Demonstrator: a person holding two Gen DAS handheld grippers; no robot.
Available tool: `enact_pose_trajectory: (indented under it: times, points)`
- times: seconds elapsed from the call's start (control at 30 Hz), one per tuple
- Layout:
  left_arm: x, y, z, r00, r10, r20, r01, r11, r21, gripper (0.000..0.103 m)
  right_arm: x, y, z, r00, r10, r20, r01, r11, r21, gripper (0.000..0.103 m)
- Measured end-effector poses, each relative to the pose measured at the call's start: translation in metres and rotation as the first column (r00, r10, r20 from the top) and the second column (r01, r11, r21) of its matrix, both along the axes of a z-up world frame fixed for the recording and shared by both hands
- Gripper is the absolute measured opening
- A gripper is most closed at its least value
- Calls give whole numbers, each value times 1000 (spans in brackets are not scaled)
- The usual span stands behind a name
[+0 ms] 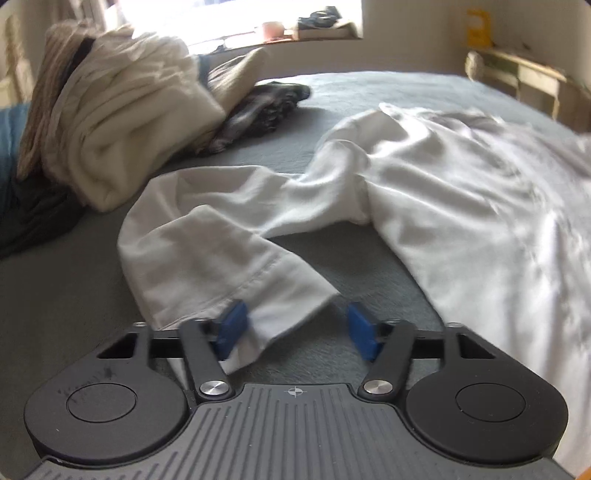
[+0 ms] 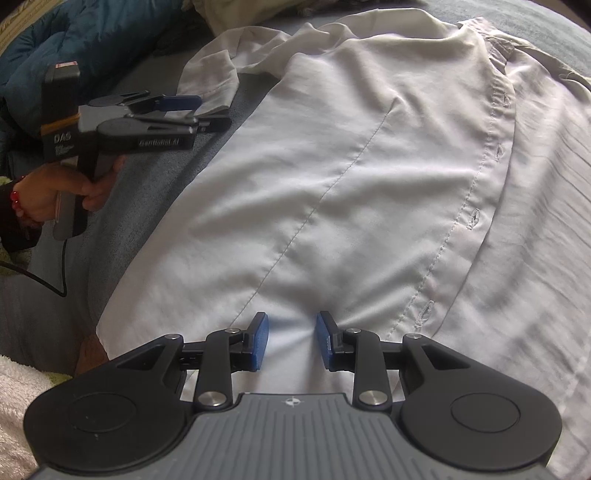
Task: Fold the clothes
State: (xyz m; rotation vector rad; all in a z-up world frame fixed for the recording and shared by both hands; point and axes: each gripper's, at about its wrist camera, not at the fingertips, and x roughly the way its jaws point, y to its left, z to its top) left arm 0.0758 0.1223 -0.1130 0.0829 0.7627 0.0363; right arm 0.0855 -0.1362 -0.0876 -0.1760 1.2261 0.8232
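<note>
A white button-up shirt (image 2: 332,177) lies spread on the grey bedspread (image 1: 351,96). Its long sleeve (image 1: 207,240) stretches toward my left gripper (image 1: 295,328), whose blue pads (image 1: 231,328) stand wide apart with the cuff lying between them, against the left pad. My right gripper (image 2: 291,341) is open over the shirt's lower front panel, with cloth bunched between its blue pads (image 2: 260,339). The left gripper also shows in the right wrist view (image 2: 184,105), held by a hand at the sleeve's cuff.
A pile of cream and tan clothes (image 1: 110,110) and a dark garment (image 1: 266,107) sit at the left of the bed. A blue padded jacket (image 2: 74,40) lies beyond the sleeve. A windowsill (image 1: 280,33) and wooden shelf (image 1: 524,74) stand behind.
</note>
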Motion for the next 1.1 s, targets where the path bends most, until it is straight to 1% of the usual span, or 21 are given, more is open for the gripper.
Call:
enact_pose_trajectory:
  times: [0.03,0.07,0.1,0.13,0.2,0.27,0.37,0.47,0.53,0.57,0.63,0.67,0.7,0.73,0.8,0.87,0.93,1.0,1.03,1.1]
  points:
    - [2,6,3,1000,22,1,-22,1000,-18,35,0,0,0,1000,-1,-1,1,1000,2,32]
    - [3,13,7,999,49,-2,-49,998,-38,16,-1,-1,0,1000,-2,-3,2,1000,3,32]
    - [4,21,11,997,77,-5,-78,995,-60,8,-1,-1,0,1000,-3,-4,3,1000,5,32]
    - [4,30,18,994,110,-5,-110,990,-87,8,-1,-2,-1,1000,-3,-5,3,1000,7,32]
    - [2,51,34,982,189,20,-185,974,-133,5,-2,-3,-1,1000,-2,-5,2,1000,11,32]
    - [-1,75,52,960,275,52,-264,950,-166,4,-1,-5,-1,1000,-4,-6,4,1000,16,32]
    - [-6,118,78,909,408,81,-381,895,-233,3,-1,-6,-1,1000,-5,-7,5,1000,21,32]
    - [-10,155,100,850,517,102,-478,838,-265,2,-2,-6,-1,1000,-3,-7,3,1000,21,32]
    - [-14,177,113,811,574,110,-526,799,-292,0,-2,-6,-1,1000,-5,-7,5,1000,22,32]
    - [-16,186,119,793,597,120,-546,785,-292,0,-2,-6,-1,1000,-6,-8,6,1000,22,32]
    - [-19,199,130,765,628,142,-576,767,-282,0,-3,-6,-2,1000,-9,-8,9,1000,23,32]
    - [-20,204,136,753,639,156,-587,760,-279,0,-4,-6,-2,1000,-9,-7,9,1000,22,32]
    - [-21,209,141,746,645,164,-594,756,-274,0,-4,-6,-2,1000,-9,-7,10,1000,22,32]
    - [-23,213,145,745,646,169,-596,757,-268,0,-4,-6,-2,1000,-10,-7,10,1000,21,32]
    - [-25,221,149,755,635,163,-586,765,-269,0,-4,-5,-1,1000,-10,-6,10,1000,18,32]
    - [-25,225,143,786,608,112,-562,778,-281,1,-3,-4,-1,1000,-9,-5,9,1000,14,32]
    - [-21,226,132,821,570,46,-536,795,-286,13,-3,-4,-1,1000,-8,-5,8,1000,12,33]
    - [-18,215,114,861,508,-14,-492,826,-275,41,-2,-2,-2,1000,-6,-7,6,1000,9,35]
    - [-15,205,102,883,468,-39,-462,851,-251,46,-2,-2,-2,1000,-3,-6,3,1000,7,35]
    - [-6,184,80,919,380,-103,-393,902,-178,70,-3,0,-2,1000,3,-3,-3,1000,1,37]
